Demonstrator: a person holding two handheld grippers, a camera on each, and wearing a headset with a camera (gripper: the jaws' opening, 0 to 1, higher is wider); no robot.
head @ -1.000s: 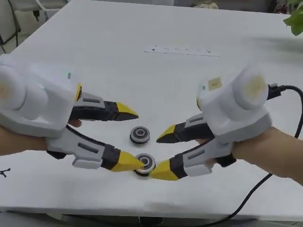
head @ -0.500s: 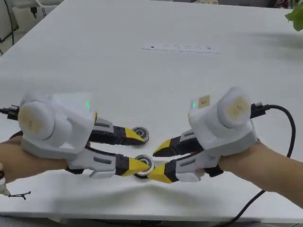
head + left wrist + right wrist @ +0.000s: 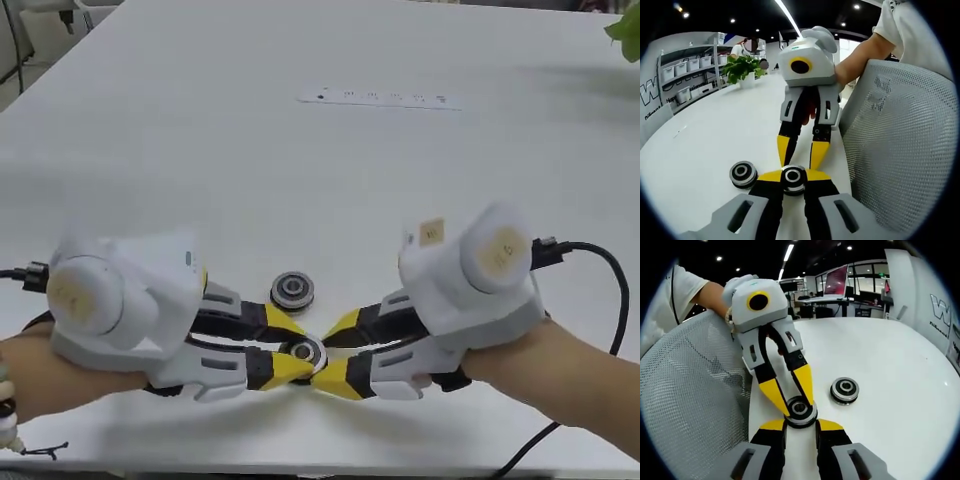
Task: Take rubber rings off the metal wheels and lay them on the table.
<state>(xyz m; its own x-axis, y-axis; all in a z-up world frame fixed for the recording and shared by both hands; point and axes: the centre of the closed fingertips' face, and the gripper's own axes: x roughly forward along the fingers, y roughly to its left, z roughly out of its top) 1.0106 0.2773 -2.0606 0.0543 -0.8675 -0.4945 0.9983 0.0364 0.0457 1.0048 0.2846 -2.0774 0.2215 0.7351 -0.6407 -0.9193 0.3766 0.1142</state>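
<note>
White worktop (image 3: 300, 180) runs away from me to a power strip (image 3: 380, 99) near its far edge, with a plant (image 3: 625, 30) at the far right corner. Close to the near edge, both my tools meet on one metal wheel (image 3: 800, 410) lying flat. The left claw (image 3: 298, 352) pinches it from the left, its yellow tips pressed against the wheel's sides. The right claw (image 3: 324, 358) grips the same wheel from the right, tips touching it too. A second wheel (image 3: 743, 174) lies flat just beyond them, apart from both claws, with its dark rubber ring (image 3: 845, 399) still on. A black cable (image 3: 600, 290) trails off the right tool toward the near edge. A grey mesh chair back (image 3: 895, 145) sits off the near edge.
</note>
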